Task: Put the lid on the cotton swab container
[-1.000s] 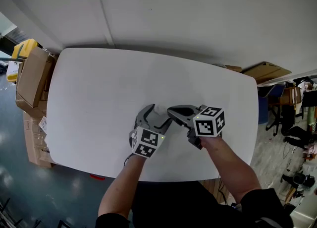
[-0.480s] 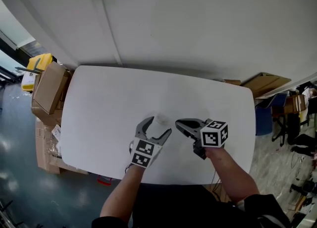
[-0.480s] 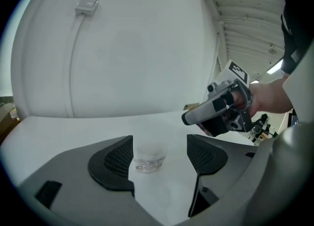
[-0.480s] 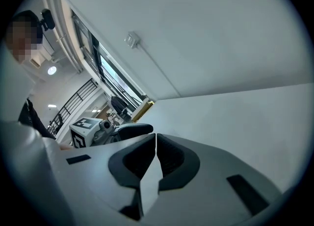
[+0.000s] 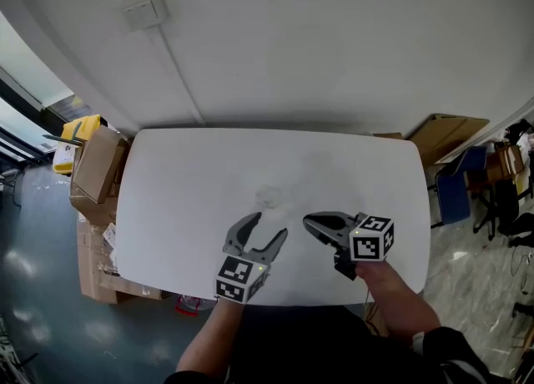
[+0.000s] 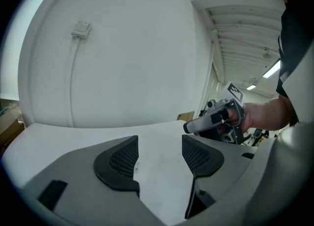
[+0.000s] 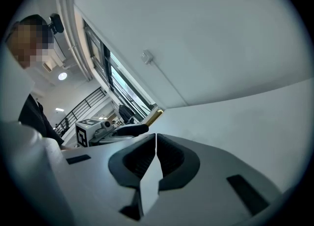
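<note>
L tool (image 6: 159, 154): jaws fairly wide, just been closing a bit, nothing btwn them, only the bare white surface (image 5: 167, 190) shows thru the gap. R tool (image 7: 156, 144): jaws narrowed to a thin slit, holding nothing. Head view: both tools hover over the surface's near edge, R tool at 3 o'clock of L tool, not touching. Cotton swab container (image 5: 268, 197): prob. the faint clear shape on the surface at 12 o'clock of L tool, apart from both tools; capped or not, can't tell. Cardboard boxes (image 5: 96, 169) on the floor at 9 o'clock of the surface. Wall box (image 5: 143, 11) at 11 o'clock.
</note>
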Motion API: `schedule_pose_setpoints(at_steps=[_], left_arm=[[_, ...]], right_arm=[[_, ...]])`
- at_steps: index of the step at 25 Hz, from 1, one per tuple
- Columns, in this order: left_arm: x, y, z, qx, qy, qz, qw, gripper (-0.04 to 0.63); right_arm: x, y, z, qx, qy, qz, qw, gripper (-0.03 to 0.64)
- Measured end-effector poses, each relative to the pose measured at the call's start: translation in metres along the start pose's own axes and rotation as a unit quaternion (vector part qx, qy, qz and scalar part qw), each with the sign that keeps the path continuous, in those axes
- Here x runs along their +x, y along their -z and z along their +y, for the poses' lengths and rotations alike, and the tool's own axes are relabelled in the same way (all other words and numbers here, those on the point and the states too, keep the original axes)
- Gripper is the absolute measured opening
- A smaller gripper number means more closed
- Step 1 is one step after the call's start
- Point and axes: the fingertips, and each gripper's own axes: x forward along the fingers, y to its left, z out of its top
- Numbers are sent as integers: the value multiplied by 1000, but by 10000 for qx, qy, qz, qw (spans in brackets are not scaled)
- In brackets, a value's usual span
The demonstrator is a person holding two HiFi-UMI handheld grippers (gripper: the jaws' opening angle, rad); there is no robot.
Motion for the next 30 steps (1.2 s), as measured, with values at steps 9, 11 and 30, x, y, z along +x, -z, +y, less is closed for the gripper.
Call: schedule_pose_setpoints(at_steps=[9,11,30], left_arm=[[-53,-17,-46,-151,32,-394,9991,230],[-68,-19,-48,-230,-24,-518,9984,208],[-150,-39,-34,-174,166,-796,9965,29]], right_arm=[[-36,8,50,-450,-205,-152,9987,17],[-37,9,68,-739,-215,-146,9969,17],[-34,-9,186,-1438,-201,-1361,9800,15]])
